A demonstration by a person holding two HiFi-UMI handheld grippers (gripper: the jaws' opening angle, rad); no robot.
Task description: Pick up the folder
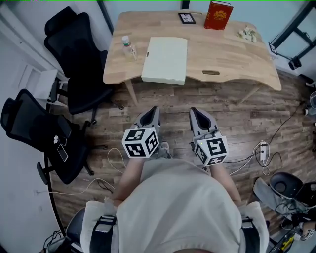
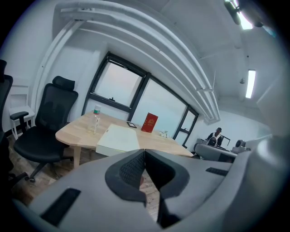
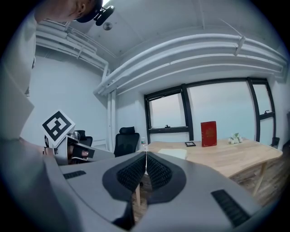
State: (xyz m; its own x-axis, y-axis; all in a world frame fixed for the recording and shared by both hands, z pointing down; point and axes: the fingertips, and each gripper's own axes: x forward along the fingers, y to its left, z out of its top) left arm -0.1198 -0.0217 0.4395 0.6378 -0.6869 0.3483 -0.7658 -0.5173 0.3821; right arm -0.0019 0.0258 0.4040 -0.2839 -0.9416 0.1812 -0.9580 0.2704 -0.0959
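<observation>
The pale cream rectangular folder lies flat on the light wooden table. Its near edge sits at the table's front rim and may overhang it slightly, though the head view is too steep to be sure. It looks thick but light, with stiff covers that are probably smooth and a little slippery. A flat pinch on the top face would likely slide, so the near edge is the best place to take hold, with one jaw under it and one above. A second grip on a side edge would keep it from sagging or falling open.

A clear plastic bottle stands just beside the folder's left edge. A red book stands upright at the far side of the table, well apart from the folder.

The left gripper and right gripper are side by side above the floor, short of the table. Each has its jaws pressed together with nothing between them, and neither touches anything.
</observation>
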